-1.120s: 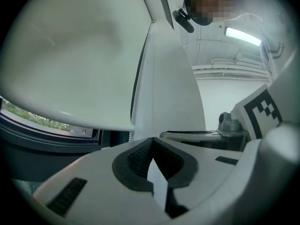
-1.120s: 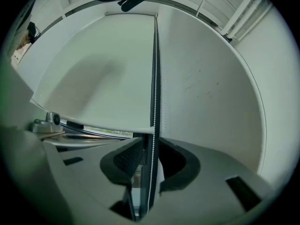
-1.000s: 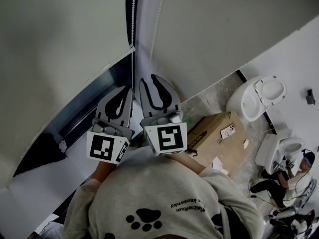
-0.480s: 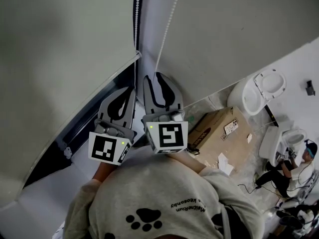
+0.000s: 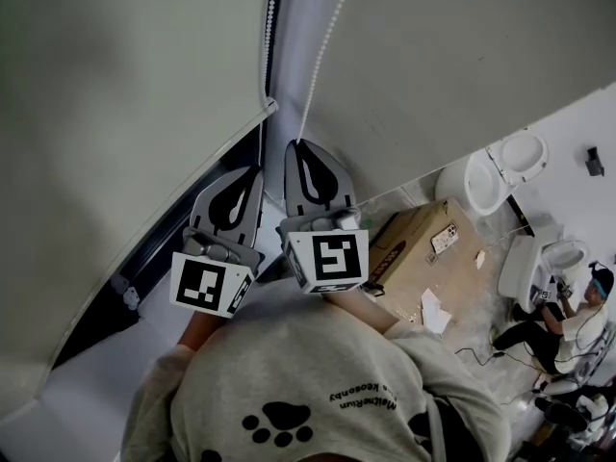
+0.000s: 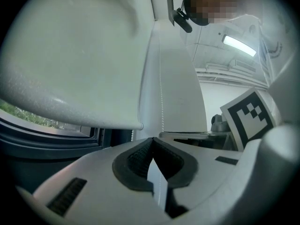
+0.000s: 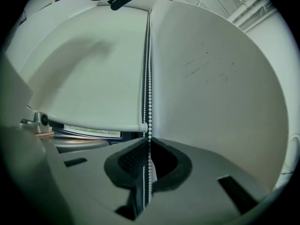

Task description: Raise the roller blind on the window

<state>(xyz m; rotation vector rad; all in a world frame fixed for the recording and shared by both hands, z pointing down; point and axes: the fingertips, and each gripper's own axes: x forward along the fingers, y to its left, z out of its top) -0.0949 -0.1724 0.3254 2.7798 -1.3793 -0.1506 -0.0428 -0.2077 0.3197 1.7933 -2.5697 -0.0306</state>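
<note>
**At the window: right gripper has the bead chain, blind only partway up**

Up against the glass, the roller blind point(image 5: 125, 114) hangs with its bottom bar point(image 7: 93, 125) stopping short of the sill. A strip of window point(image 7: 89, 131) and dark frame point(image 5: 164, 243) shows underneath, so it looks partly raised with plenty left to wind.

The bead chain point(image 7: 149, 78) drops along the blind's right edge. The right gripper point(image 7: 149, 141) has its fingers point(image 7: 131, 161) pinched together on one strand, right at the tips. In the head view that strand runs straight and slanted down to the gripper, which fits a downward pull to roll the blind up.

The left gripper point(image 6: 152, 139) sits just beside it, fingers together at the tips too. A strand runs just past them and doesn't look caught, so it's probably parked ready for a hand-over-hand grab.

Right of the window is a plain pale wall point(image 5: 433, 65). Far below is bare floor point(image 5: 409, 195) with a cardboard box point(image 5: 423, 248), a couple of loose toilets point(image 5: 500, 176) and another person point(image 5: 568, 330) sitting in the corner. Looks like an unfinished room. Whoever holds the grippers wears a grey top point(image 5: 318, 383) with a paw print.
</note>
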